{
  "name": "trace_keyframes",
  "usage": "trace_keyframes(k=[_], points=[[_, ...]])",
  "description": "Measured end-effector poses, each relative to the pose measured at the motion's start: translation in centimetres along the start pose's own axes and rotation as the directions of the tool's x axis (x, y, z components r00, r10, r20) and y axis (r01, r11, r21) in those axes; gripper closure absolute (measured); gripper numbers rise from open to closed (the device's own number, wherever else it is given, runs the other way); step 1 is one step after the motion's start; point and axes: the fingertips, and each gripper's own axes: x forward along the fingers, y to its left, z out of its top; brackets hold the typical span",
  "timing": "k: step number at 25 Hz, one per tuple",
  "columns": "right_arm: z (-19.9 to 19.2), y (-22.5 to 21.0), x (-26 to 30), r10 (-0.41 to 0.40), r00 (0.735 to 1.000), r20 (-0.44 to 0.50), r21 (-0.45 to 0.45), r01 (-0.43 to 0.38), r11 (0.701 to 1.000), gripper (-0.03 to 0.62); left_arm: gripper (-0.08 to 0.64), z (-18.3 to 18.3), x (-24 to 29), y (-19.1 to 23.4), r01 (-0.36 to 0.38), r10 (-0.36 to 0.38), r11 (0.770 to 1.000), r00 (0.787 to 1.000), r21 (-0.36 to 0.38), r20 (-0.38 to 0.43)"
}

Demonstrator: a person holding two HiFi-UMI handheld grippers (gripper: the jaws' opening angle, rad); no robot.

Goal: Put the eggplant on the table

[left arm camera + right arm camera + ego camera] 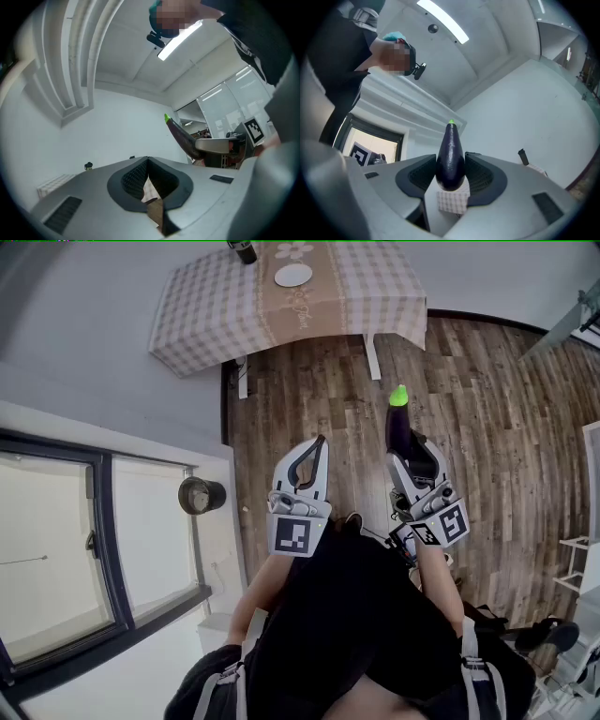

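In the head view, the right hand-held gripper (409, 448) holds the eggplant (397, 416) over the wooden floor (506, 399), well apart from the checked-cloth desk (211, 310), which bears what looks like a white plate (293, 276). In the left gripper view, the left hand-held gripper (148, 164) has its jaws together, empty. In the right gripper view, the jaws clamp the eggplant, green tip upward.

No legible text, script on table runner (302, 307) too small
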Motion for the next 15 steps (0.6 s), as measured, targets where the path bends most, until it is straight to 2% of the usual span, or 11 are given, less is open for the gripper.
trace_keyframes(k=[6, 15], points=[[-0.5, 0.5, 0.7, 0.076, 0.997, 0.004, 0.039, -0.076, 0.996, 0.390, 0.568, -1.5, 0.3, -0.1, -0.007, 0.007, 1.000, 1.000, -0.017, -0.022], [-2.7, -2.5, 4.0, 0.068, 0.997, -0.048, 0.015, -0.067, 0.998, 0.390, 0.568, -4.0, 4.6, 1.8, 0.017, -0.018, 0.998, 1.000, -0.059, -0.016]])
